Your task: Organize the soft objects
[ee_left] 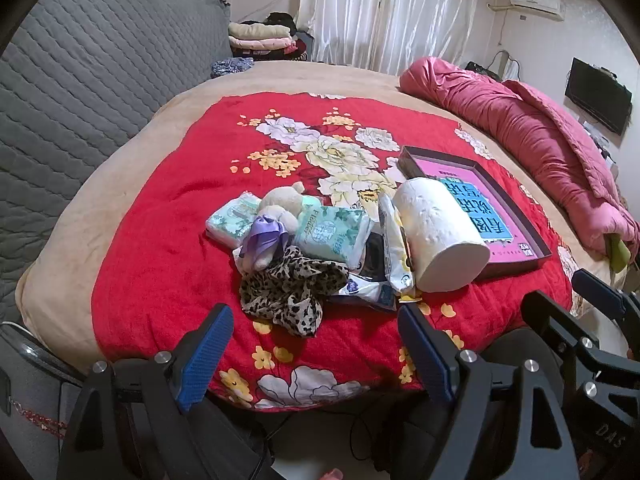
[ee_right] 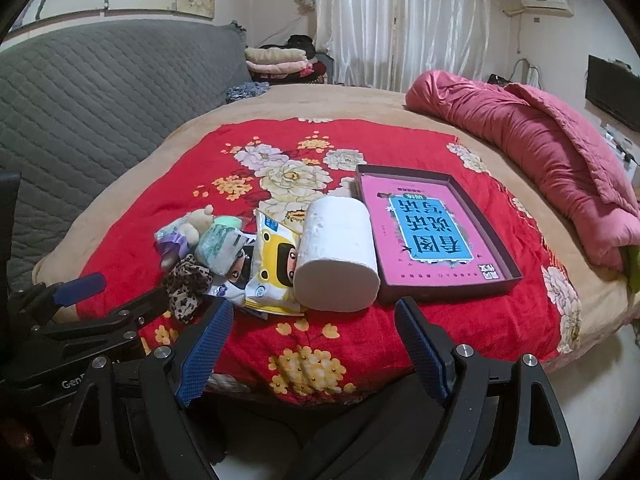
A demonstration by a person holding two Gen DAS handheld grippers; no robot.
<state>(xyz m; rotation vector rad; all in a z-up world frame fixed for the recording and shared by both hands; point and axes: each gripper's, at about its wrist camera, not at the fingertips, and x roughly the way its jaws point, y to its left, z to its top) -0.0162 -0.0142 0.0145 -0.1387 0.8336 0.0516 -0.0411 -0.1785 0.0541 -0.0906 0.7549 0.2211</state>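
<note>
A pile of soft things lies on the red floral blanket (ee_left: 168, 216): a leopard-print scrunchie (ee_left: 288, 288), green tissue packs (ee_left: 332, 236), a small cream plush toy with a purple bow (ee_left: 280, 204), a yellow cartoon packet (ee_right: 276, 264) and a white paper roll (ee_left: 436, 232). A dark shallow box (ee_right: 508, 276) with a pink and blue book inside sits right of the roll. My left gripper (ee_left: 316, 344) is open and empty, just short of the scrunchie. My right gripper (ee_right: 316, 344) is open and empty, just short of the roll (ee_right: 336, 256).
A rolled pink quilt (ee_left: 532, 136) lies along the bed's right side. A grey quilted headboard (ee_left: 80, 80) stands at left. Folded clothes (ee_left: 260, 36) are stacked behind the bed. The bed's near edge is below the grippers.
</note>
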